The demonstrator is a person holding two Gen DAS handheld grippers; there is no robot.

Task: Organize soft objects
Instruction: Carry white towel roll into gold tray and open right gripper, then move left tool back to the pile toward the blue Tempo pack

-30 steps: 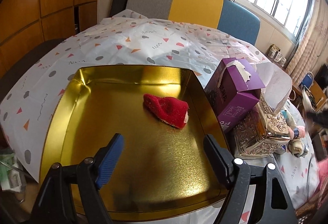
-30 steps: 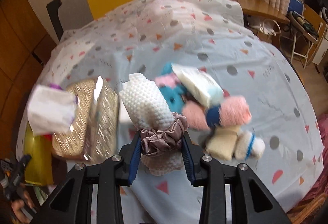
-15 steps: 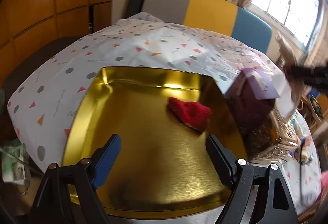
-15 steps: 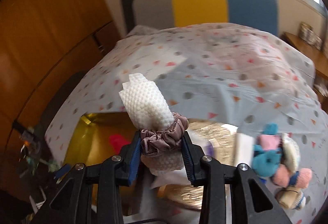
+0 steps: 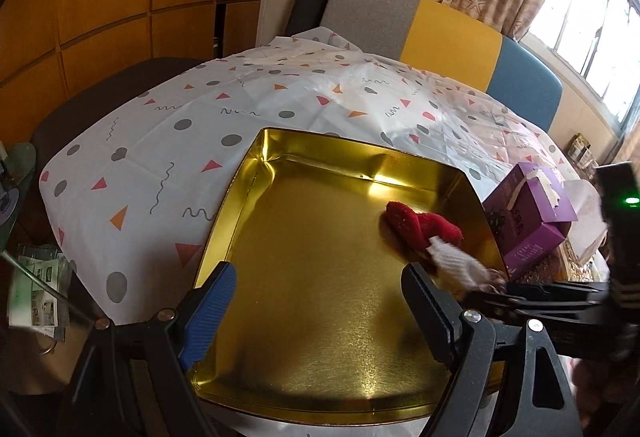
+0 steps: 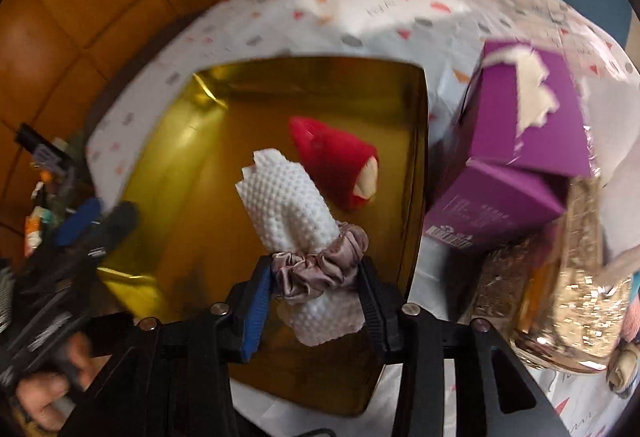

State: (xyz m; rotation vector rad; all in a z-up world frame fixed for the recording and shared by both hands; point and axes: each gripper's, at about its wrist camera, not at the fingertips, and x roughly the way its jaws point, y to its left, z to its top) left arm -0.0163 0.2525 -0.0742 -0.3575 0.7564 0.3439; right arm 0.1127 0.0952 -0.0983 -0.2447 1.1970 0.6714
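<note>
A gold tin tray [image 5: 320,317] lies on the patterned tablecloth, with a red soft piece [image 5: 420,225] inside near its right wall. My left gripper [image 5: 318,271] hovers open and empty over the tray's near edge. In the right wrist view, my right gripper [image 6: 316,265] hangs above the tray [image 6: 192,157]. It holds a rolled white knobbly cloth [image 6: 288,197] bound by a mauve satin scrunchie [image 6: 320,269]. Its jaws are opening, though the pads still touch the scrunchie. The roll's tip [image 5: 452,261] pokes in beside the red piece [image 6: 332,161].
A purple carton [image 6: 528,125] with a torn top stands right of the tray, on a glittery gold box [image 6: 560,297]. Soft toys [image 6: 628,357] peek in at the far right. A grey, yellow and blue chair back [image 5: 440,33] stands behind the table. A hand [image 6: 44,397] holds the left gripper.
The right gripper carried the white roll from the pile of soft toys leftward to above the gold tray and tilted down. The left gripper drifted slightly left along the tray's near edge.
</note>
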